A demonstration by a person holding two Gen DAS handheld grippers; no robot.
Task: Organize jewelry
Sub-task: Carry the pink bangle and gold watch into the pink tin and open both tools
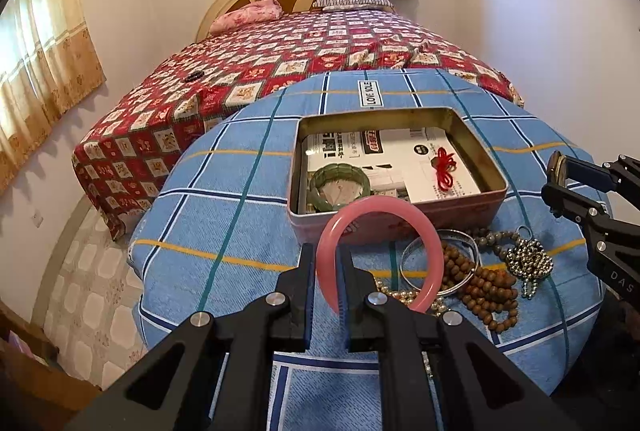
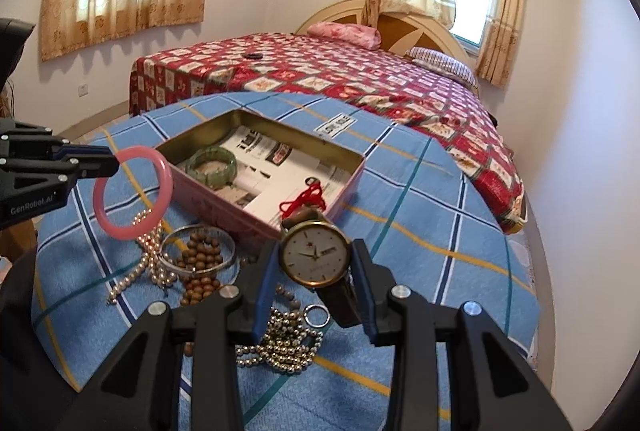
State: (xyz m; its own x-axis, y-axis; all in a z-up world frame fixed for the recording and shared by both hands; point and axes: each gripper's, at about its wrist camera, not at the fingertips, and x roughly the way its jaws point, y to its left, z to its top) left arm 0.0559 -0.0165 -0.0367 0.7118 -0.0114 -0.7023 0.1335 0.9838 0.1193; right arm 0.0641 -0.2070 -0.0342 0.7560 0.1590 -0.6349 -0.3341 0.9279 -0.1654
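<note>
A blue checked cloth covers the table beside a bed. The left gripper clamps a pink bangle, the right gripper a watch, both above the near edge, before the open tin; its papers' print is unreadable.

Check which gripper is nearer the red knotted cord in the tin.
Right. The right gripper, holding the watch, sits just before the red cord; the left gripper, holding the pink bangle, is across the tin.
</note>
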